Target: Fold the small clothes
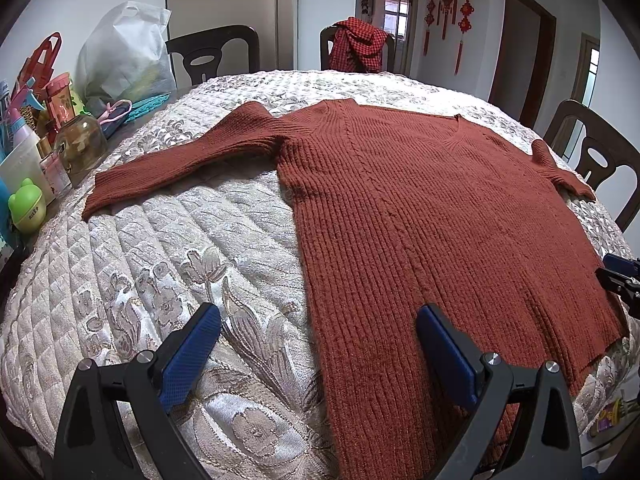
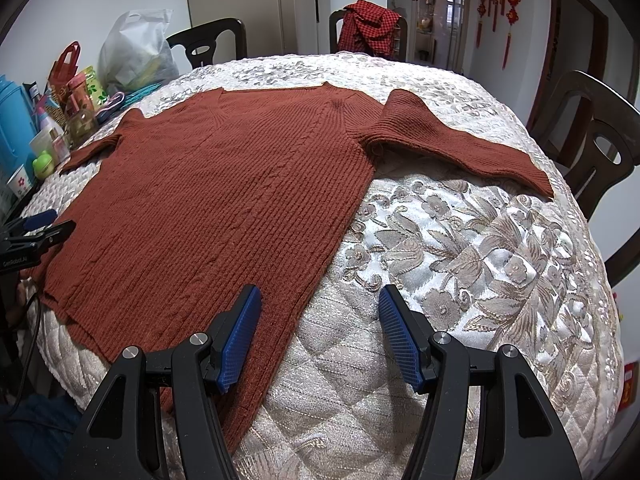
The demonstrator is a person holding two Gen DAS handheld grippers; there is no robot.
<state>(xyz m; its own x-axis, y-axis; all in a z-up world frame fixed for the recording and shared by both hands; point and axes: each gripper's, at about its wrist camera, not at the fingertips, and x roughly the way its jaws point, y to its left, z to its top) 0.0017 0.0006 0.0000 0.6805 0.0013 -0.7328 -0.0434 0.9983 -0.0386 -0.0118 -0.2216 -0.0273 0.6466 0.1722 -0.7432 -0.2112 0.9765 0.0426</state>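
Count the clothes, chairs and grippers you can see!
Clothes: 2, a rust-brown ribbed knit sweater and a red checked garment
Dark wooden chairs: 3
Hand-held grippers: 2, left hand-held gripper and right hand-held gripper
Total: 7

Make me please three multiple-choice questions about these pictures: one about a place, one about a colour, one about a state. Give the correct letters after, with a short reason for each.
1. Where does the red checked cloth hang?
A. over the back of the far dark wooden chair
B. on the white plastic bag
C. on the sweater's sleeve

2. What colour is the ribbed knit sweater?
A. navy blue
B. rust brown
C. pale grey

3. How does the sweater lie on the quilted floral table cover?
A. folded in half
B. rolled up
C. spread flat, sleeves out to both sides

Answers: 1 A, the cloth drapes over that chair's top rail. 2 B, both views show the same rust brown. 3 C, no fold is made, and the left gripper and right gripper are open at its hem.
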